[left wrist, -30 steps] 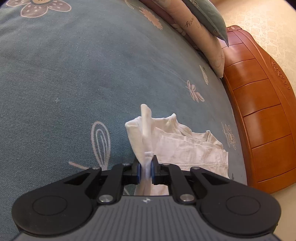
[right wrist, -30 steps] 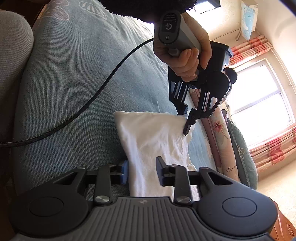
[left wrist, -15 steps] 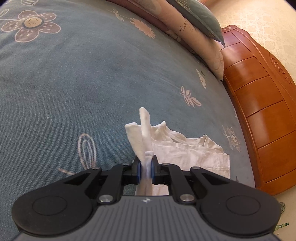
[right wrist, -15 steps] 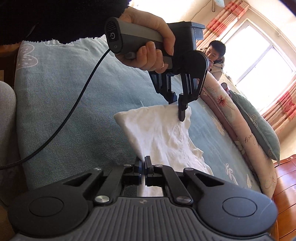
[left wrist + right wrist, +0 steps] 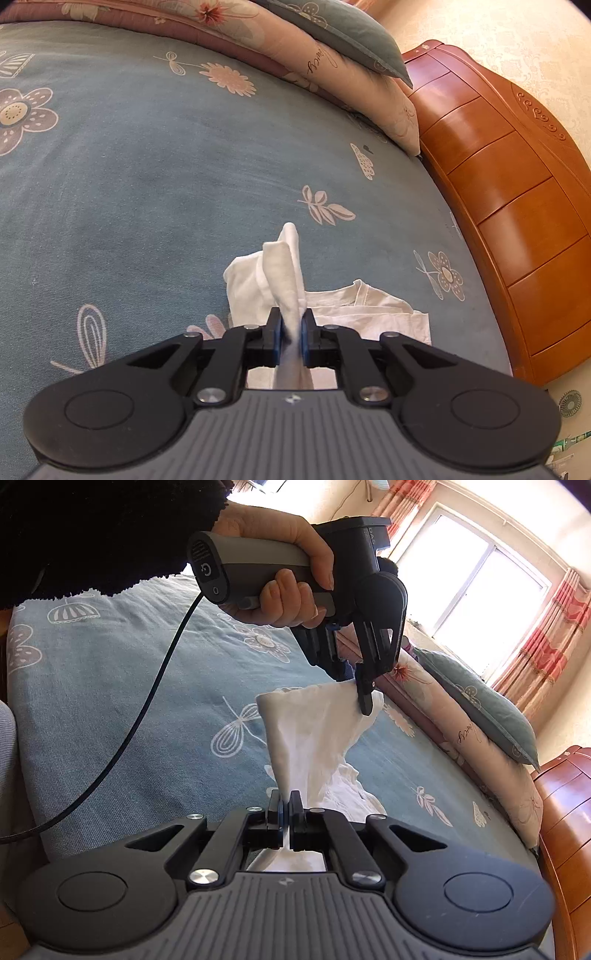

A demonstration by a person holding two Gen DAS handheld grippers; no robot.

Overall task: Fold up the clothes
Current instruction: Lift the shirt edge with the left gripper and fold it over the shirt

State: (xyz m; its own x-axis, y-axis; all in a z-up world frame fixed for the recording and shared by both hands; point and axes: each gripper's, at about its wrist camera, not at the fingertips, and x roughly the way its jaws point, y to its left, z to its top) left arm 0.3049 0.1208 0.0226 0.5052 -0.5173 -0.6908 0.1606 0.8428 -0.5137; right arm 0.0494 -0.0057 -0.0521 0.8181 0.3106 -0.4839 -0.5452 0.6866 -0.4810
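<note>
Above the bed [image 5: 147, 192], one edge of the shirt [image 5: 314, 734] is held taut between the left gripper [image 5: 364, 698] and right gripper [image 5: 286, 812], both clamped on cloth; the rest trails onto the bed beyond.

A cursive script word is printed on the pink floral quilt roll [image 5: 321, 62] at the bed's edge, too small to read surely. The grey gripper handle [image 5: 236, 568] bears a power symbol.
</note>
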